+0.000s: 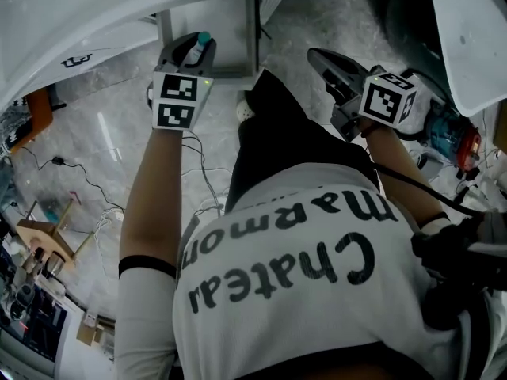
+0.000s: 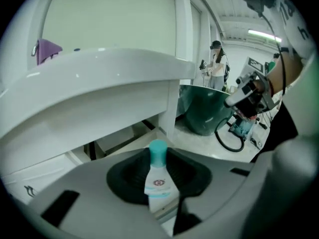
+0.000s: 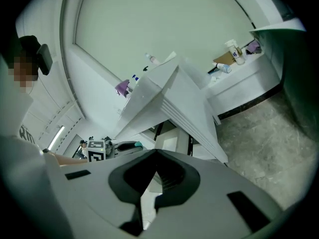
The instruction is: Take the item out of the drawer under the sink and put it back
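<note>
The left tongs (image 1: 185,54) are clamped on a small white bottle (image 2: 159,180) with a teal cap. The pads press its lower body from both sides, and the cap stands up beyond the tips, tilted slightly left in the left gripper view. The bottle is off the floor, held in front of the white cabinet under the sink and just below the rounded edge of the white surface (image 2: 99,78); the drawer itself cannot be made out clearly. In the head view the marker cube (image 1: 179,101) sits on the near end of these tongs, with the person's bare left forearm (image 1: 150,204) behind it. The right tongs (image 3: 155,156) are closed with their dark pads meeting at the tips, and they hold nothing. They are to the right of the left pair and well apart from the bottle. Their marker cube (image 1: 388,97) faces up towards the head camera. Grey marbled floor (image 1: 103,133) lies below, with thin cables (image 1: 79,180) trailing across it at the left. A purple cloth (image 2: 47,50) sits on the far left of the surface, and a dark green tub (image 2: 204,111) stands on the floor to the right. In the right gripper view several small bottles (image 3: 232,50) stand on a far ledge by the wall.
</note>
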A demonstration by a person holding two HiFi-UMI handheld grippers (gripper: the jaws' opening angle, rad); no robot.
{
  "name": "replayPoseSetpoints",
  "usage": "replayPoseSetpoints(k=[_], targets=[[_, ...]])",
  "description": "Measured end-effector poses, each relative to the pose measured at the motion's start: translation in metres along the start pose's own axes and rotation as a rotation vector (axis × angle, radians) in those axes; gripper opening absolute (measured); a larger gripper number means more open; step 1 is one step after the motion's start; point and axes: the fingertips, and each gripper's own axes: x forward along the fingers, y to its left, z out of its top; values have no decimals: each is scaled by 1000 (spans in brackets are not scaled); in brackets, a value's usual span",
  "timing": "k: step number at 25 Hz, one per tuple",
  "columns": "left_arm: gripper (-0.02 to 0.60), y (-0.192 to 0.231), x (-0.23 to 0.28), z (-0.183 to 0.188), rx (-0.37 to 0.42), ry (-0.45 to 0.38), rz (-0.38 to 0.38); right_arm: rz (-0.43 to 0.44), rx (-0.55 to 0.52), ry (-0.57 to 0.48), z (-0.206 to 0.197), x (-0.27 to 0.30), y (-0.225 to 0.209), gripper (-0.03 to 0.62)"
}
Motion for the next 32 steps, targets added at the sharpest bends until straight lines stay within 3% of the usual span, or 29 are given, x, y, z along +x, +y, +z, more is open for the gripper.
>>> replayPoseSetpoints(k=[6,14,20,28,32], targets=[[103,-14,-45,37,-27,-99,32,47,-32,3,7,-2,35,9],[103,-15,-109,91,-171,-272,107,179,-158,26,48,12,109,9],[103,7,-155,138,-297,-452,198,284,-331,35,92,32,166,9],[103,46,-200,183,-350,-596,301,425,-453,43,148,61,228,9],[103,63,-219,192,-402,-660,363,409,-488,59,172,72,242,9]])
